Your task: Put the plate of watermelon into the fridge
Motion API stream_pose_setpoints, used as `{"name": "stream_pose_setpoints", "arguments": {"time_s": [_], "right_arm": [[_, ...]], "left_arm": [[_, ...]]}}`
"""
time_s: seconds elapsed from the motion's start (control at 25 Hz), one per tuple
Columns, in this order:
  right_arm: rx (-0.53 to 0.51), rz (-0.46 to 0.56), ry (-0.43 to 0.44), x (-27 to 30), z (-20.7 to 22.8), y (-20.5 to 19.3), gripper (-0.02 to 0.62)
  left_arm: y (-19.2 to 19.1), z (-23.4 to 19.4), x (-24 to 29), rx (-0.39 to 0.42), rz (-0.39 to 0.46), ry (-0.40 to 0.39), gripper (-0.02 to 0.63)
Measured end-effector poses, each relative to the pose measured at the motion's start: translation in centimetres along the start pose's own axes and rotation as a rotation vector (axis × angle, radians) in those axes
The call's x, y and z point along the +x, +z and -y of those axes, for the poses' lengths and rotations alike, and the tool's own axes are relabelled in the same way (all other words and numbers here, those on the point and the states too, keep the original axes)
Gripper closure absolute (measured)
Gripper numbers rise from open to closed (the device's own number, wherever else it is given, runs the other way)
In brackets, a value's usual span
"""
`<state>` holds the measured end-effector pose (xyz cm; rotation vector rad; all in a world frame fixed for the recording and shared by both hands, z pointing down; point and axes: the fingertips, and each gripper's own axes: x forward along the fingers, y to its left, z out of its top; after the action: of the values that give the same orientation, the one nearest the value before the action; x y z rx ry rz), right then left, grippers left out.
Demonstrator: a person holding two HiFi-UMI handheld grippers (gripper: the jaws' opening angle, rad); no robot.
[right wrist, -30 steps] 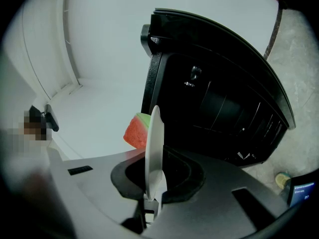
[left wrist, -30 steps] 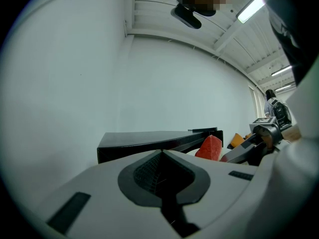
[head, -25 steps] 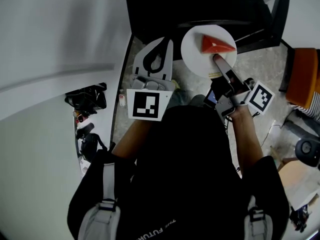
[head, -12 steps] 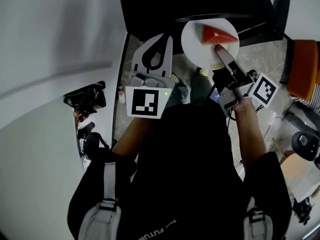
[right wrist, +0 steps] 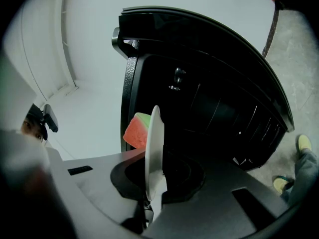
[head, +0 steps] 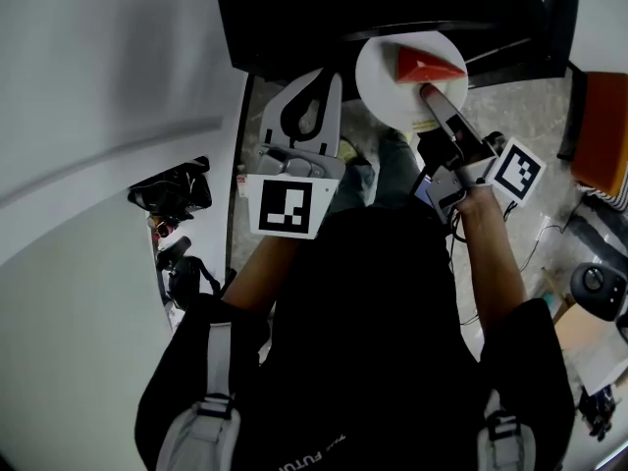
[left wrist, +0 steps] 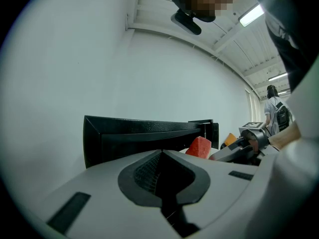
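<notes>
The right gripper (head: 429,94) is clamped tight on the rim of a white plate (head: 386,88), which carries a red watermelon wedge (head: 424,67) and is held level at the front of the black fridge (head: 324,18). Beside it, the left gripper (head: 316,78) is closed on nothing. An orange seat (head: 603,130) stands off to the right.
</notes>
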<state>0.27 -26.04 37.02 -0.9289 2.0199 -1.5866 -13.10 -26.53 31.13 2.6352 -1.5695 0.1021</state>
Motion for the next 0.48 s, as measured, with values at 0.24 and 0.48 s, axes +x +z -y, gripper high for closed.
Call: {"name": "stream_pose_setpoints", "arguments": {"time_s": [0.24, 0.48], "right_arm": [[0.014, 0.009, -0.006, -0.2, 1.9, -0.5, 0.569], [0.006, 0.014, -0.005, -0.2, 3.0, -0.2, 0.569]], "left_arm": [[-1.5, 0.4, -0.3, 0.002, -0.025, 0.003, 0.594], [-1.8, 1.0, -0.5, 0.011, -0.040, 0.002, 0.594]]}}
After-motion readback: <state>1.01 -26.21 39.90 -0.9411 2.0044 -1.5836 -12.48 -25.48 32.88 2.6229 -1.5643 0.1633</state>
